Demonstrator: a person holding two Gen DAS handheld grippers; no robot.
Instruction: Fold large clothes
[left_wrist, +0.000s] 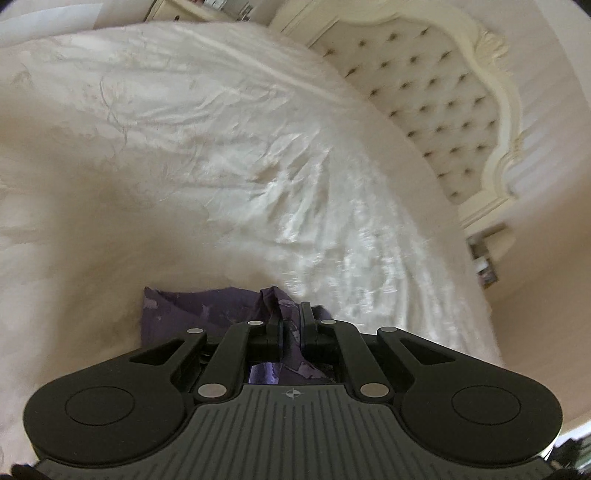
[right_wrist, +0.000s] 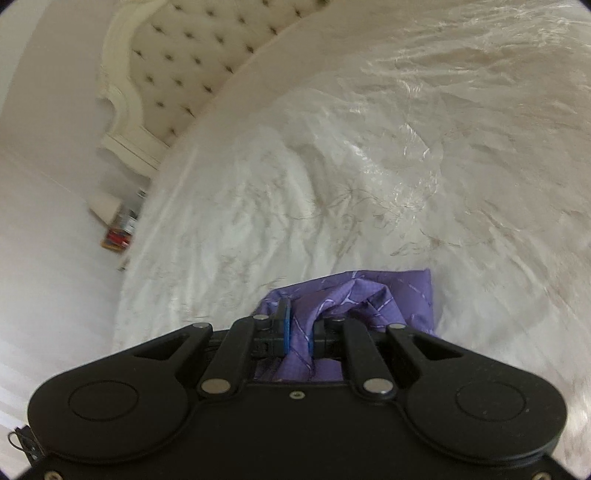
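Left wrist view: the left gripper is pinched tight on a bunched fold of the purple garment, which spreads to the left below the fingers and hangs just above the bed. The bed wears a glossy, wrinkled cream cover, and beyond it stands a tufted, button-studded headboard with a carved pale frame. A small cluster of blurred items sits beside the bed, against a plain pale wall.

In the right wrist view, the right gripper is likewise clamped narrow on the purple garment, cloth bulging between its blue-edged pads and trailing right. Both grippers angle downward over the bed; the headboard lies upper left.
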